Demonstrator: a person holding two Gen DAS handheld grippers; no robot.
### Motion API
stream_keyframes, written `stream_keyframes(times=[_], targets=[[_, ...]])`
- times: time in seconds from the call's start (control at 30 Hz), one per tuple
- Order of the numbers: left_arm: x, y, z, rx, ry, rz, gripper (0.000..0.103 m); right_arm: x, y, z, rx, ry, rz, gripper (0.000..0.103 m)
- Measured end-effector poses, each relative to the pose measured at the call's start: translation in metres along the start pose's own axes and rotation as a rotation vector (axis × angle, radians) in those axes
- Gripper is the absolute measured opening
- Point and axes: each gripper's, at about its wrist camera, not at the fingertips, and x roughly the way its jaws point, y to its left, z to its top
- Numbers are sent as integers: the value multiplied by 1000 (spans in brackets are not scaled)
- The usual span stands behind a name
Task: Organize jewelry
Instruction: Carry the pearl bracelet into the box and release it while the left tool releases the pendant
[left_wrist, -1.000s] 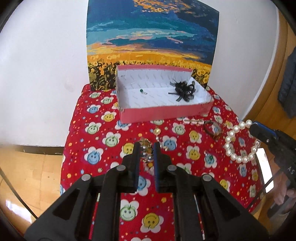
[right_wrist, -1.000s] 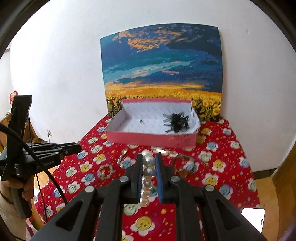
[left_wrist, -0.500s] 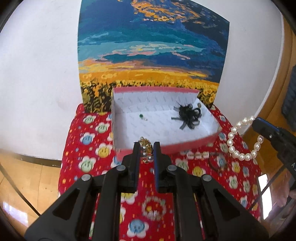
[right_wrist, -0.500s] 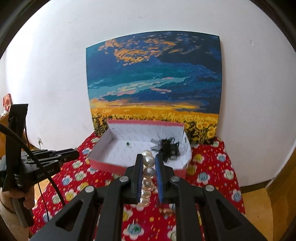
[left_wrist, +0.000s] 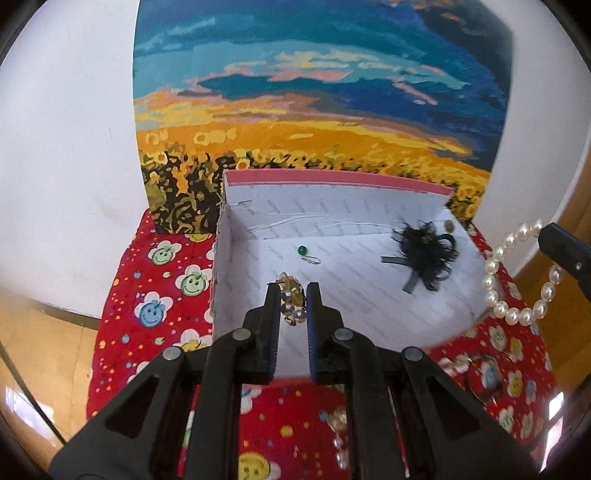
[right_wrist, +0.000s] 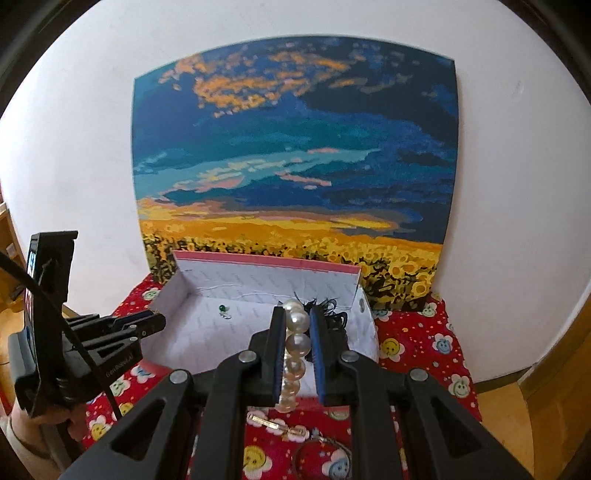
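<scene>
Over on the left, the left gripper (left_wrist: 291, 291) hangs above the near left part of the pink-sided box (left_wrist: 332, 181), its jaws pinched narrow on a gold-and-pearl earring (left_wrist: 291, 301) that dangles between the tips. Just beyond it, on the white floor of the box, lies a small green-bead earring (left_wrist: 306, 254), apart from everything else. Further right inside the box sits a black feathery hair bow (left_wrist: 424, 254), close to the right wall, with a little round gold piece (left_wrist: 448, 226) beside it in the back corner.

At the right end of the box, the right gripper (right_wrist: 296, 319) holds a pearl bracelet (right_wrist: 295, 347), jaws closed against the beads; from the left camera the loop of pearls droops over the box's right rim. In front of the box, on the red smiley-flower cloth (right_wrist: 417, 343), a gold bar clip (right_wrist: 275, 424) and a thin bangle (right_wrist: 321, 454) lie loose, and another gold pearl earring (left_wrist: 338, 428) rests near the front edge. Behind it all a sunflower-field painting (right_wrist: 295, 166) leans on the white wall.
</scene>
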Motion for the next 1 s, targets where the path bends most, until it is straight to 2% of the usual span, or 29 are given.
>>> stream_keyframes(times=[0.2, 0.53, 0.9, 0.97, 1.0], targets=[[25, -2, -3, 2, 32, 9, 6, 37, -2, -6, 27, 49, 20, 15], [40, 1, -10, 6, 69, 10, 6, 79, -4, -23, 56, 148, 15, 15], [43, -4, -11, 18, 79, -8, 6, 92, -18, -29, 104, 201, -10, 15], [43, -4, -10, 15, 82, -16, 12, 91, -19, -29, 111, 201, -4, 16], [42, -4, -10, 11, 84, -28, 14, 90, -20, -28, 111, 202, -5, 20]])
